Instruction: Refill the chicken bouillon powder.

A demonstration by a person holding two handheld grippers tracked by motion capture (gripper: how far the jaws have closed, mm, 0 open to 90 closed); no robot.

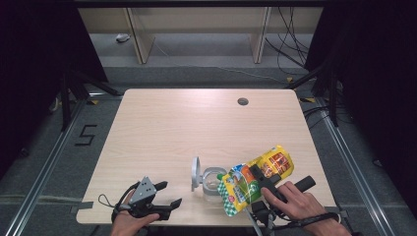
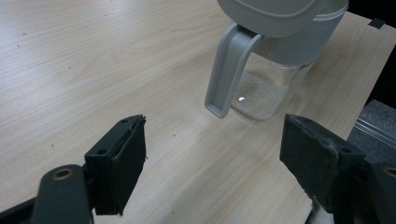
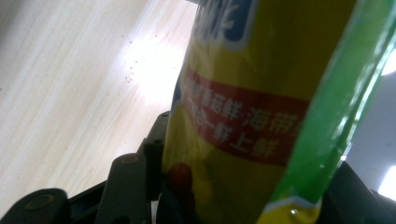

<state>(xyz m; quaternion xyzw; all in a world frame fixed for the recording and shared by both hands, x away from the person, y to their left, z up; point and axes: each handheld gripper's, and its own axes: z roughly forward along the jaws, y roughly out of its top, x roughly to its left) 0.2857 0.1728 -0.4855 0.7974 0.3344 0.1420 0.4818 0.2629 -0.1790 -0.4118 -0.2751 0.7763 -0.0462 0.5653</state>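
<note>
With my right gripper (image 1: 259, 178) clamped on the yellow-and-green foil snack pouch (image 1: 255, 179), tilted over the clear glass jar with its grey flip lid (image 1: 209, 181) open near the tabletop's (image 1: 187, 128) front edge, pouring seems barely begun, while my left gripper (image 1: 164, 195) waits wide open beside it.

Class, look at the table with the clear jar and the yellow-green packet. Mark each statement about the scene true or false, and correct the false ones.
1. The right gripper is shut on the yellow-green packet. True.
2. The left gripper has its jaws closed on the jar's handle. False: its jaws stand open and hold nothing.
3. The clear jar has its grey lid flipped open. True.
4. The packet lies flat at the far edge of the table. False: it is held over the jar near the front edge.
5. The jar is full to the brim. False: it looks nearly empty.
</note>
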